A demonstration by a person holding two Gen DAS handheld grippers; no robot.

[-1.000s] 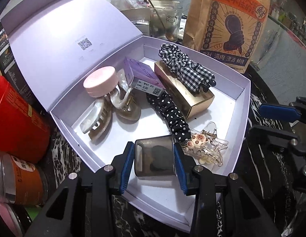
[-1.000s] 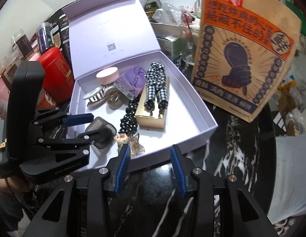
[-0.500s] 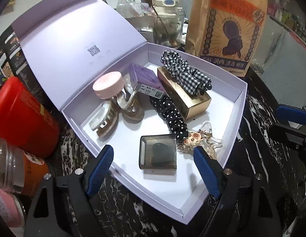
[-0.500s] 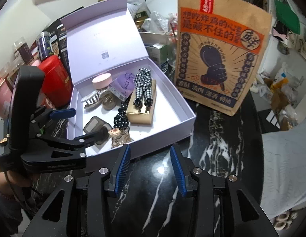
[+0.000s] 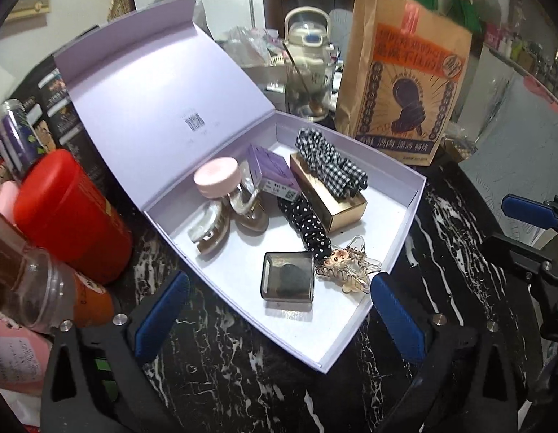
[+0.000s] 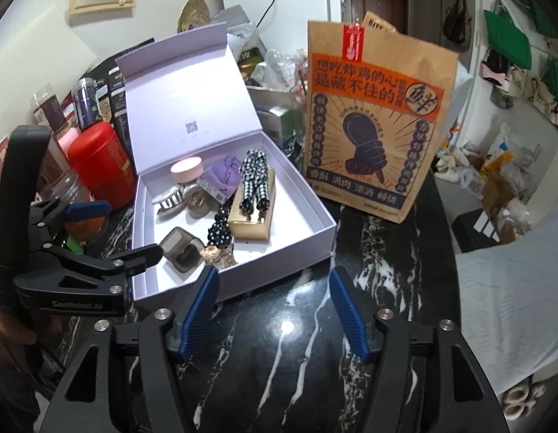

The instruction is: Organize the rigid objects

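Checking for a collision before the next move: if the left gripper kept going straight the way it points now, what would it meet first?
Probably the smoky grey case at the near end of the lilac box, between the open left gripper pads; depth is uncertain.

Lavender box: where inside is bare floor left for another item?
Inside the lavender box, free floor lies right of the gold box and before the smoky case. The lid-side half around the pink jar is crowded.

Black-framed gripper, ribbed blue pads, silver screws.
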